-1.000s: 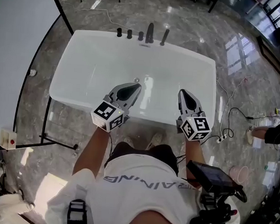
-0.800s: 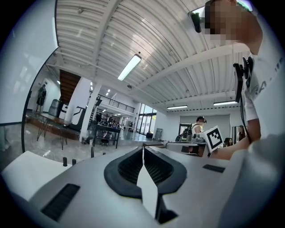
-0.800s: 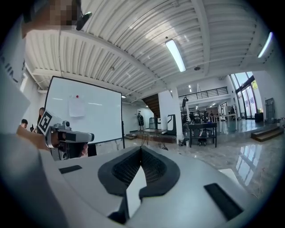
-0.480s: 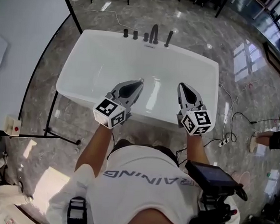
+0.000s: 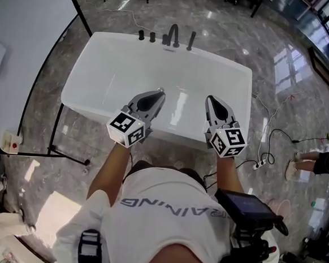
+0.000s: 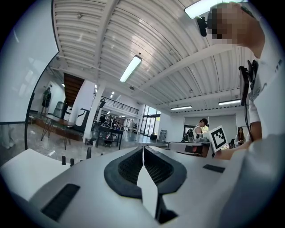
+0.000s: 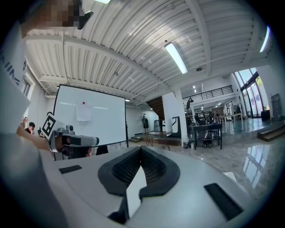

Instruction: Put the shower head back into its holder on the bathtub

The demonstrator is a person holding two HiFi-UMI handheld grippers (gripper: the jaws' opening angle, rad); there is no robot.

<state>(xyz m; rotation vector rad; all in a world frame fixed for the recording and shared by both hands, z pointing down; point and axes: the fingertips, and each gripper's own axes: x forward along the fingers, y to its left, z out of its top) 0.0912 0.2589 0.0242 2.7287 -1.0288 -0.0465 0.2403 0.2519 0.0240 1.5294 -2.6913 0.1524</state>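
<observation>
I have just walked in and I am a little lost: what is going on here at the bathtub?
A person stands at the near end of a white bathtub with a gripper in each hand. The left gripper and the right gripper are both shut and empty, held level over the tub's near end. The dark tap fittings stand at the far rim, untouched.

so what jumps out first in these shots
A big white bathtub fills the middle of the head view, with dark taps lined along its far rim. Over its near edge the left gripper and right gripper hover side by side, both shut and empty.
</observation>
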